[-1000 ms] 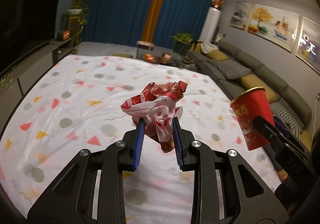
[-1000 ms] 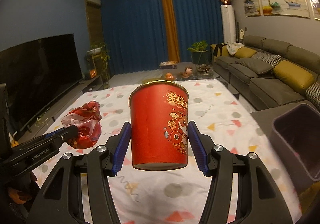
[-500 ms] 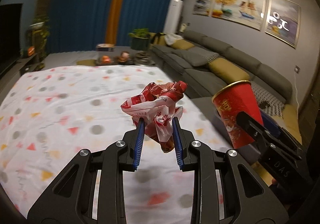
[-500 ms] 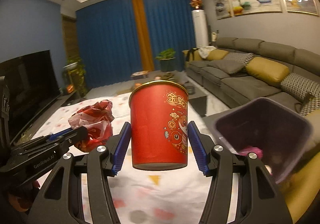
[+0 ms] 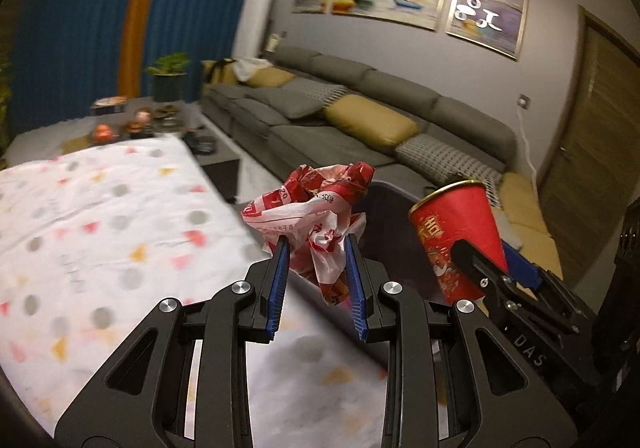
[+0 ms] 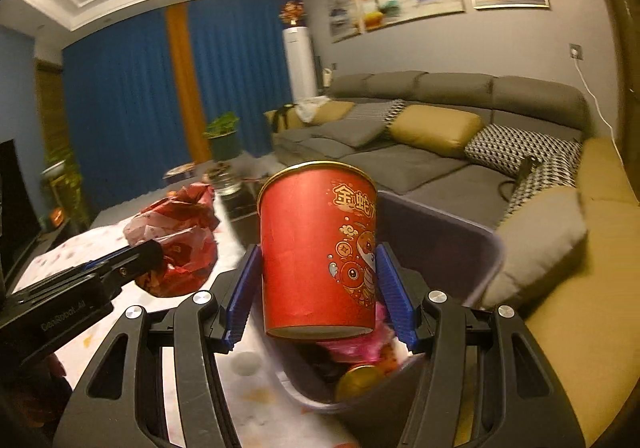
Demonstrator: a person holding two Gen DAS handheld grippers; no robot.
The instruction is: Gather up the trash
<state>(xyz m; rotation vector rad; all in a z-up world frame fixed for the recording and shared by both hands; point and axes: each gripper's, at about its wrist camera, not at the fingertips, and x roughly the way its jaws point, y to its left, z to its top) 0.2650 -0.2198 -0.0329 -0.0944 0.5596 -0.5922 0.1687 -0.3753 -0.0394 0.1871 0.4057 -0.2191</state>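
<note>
My left gripper point(image 5: 315, 248) is shut on a crumpled red and white wrapper point(image 5: 316, 208), held in the air near the right edge of the table. The same wrapper point(image 6: 176, 244) shows at the left of the right wrist view. My right gripper point(image 6: 318, 260) is shut on a red paper cup point(image 6: 316, 248) with a gold rim, upright and slightly tilted. It hangs over the open purple trash bin point(image 6: 452, 236). The cup point(image 5: 456, 236) also appears right of the wrapper in the left wrist view. Pink and gold trash lies in the bin's bottom.
A table under a white cloth point(image 5: 100, 216) with coloured dots and triangles lies to the left. A long grey sofa point(image 5: 360, 116) with yellow cushions runs behind the bin. A low coffee table point(image 5: 160, 120) and a potted plant point(image 5: 170, 72) stand farther back.
Both grippers swung right with their loads, away from the middle of the table. The bin has come into view under the cup, and the sofa now fills the background.
</note>
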